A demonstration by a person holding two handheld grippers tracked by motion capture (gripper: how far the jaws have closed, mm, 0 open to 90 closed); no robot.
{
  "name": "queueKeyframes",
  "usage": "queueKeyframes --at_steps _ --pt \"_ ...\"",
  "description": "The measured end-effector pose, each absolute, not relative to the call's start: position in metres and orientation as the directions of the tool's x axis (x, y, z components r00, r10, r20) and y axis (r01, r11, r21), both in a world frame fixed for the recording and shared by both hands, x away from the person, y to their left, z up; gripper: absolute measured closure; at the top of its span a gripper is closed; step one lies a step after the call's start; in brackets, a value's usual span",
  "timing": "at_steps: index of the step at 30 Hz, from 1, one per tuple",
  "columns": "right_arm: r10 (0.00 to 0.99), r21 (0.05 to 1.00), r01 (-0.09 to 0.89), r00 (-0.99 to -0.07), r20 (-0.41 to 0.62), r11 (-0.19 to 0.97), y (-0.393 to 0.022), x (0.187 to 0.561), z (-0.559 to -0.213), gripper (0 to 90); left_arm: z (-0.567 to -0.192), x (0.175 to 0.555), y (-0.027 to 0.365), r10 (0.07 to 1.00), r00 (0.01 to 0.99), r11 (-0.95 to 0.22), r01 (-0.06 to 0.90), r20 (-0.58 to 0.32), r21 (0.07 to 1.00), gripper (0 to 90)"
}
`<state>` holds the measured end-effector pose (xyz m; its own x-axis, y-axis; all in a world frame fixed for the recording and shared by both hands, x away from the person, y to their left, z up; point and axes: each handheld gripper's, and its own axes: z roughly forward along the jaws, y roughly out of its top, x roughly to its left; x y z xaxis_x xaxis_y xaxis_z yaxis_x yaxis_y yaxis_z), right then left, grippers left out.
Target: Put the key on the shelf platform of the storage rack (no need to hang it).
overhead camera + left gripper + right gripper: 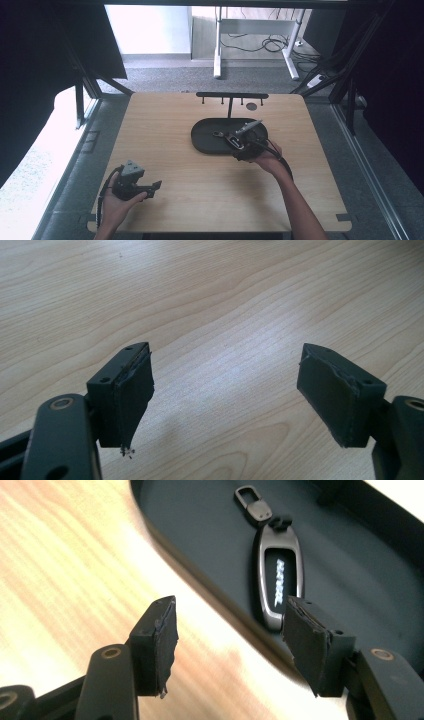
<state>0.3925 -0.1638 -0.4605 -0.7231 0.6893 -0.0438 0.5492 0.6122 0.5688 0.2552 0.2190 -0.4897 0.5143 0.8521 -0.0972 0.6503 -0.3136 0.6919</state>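
While poised, right claw [227, 640] over tray [200, 555]

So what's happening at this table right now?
A person works with a handheld gripper in each hand at a wooden table. The right gripper sits at the near rim of a dark oval tray, its fingers open with nothing between them. A key fob with a metal clip lies in the tray just beyond. The left gripper hangs open over bare wood near the table's front left corner, holding nothing.
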Motion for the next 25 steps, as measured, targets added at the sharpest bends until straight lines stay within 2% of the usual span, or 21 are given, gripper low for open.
queueKeyframes --at_steps 12,20,25 --pt "0.679 0.603 0.534 -0.734 -0.017 0.592 -0.193 0.345 -0.476 39.7 -0.491 0.255 0.215 0.850 0.519 -0.325 0.649 -0.087 0.688 22.8" --pt "0.687 0.629 0.532 -0.727 -0.005 0.567 -0.200 0.330 -0.488 39.5 -0.491 0.255 0.215 0.853 0.514 -0.323 0.651 -0.086 0.687 22.8" --pt "0.702 0.660 0.527 -0.712 -0.001 0.535 -0.204 0.326 -0.480 37.9 -0.492 0.256 0.215 0.851 0.517 -0.326 0.650 -0.085 0.687 22.8"
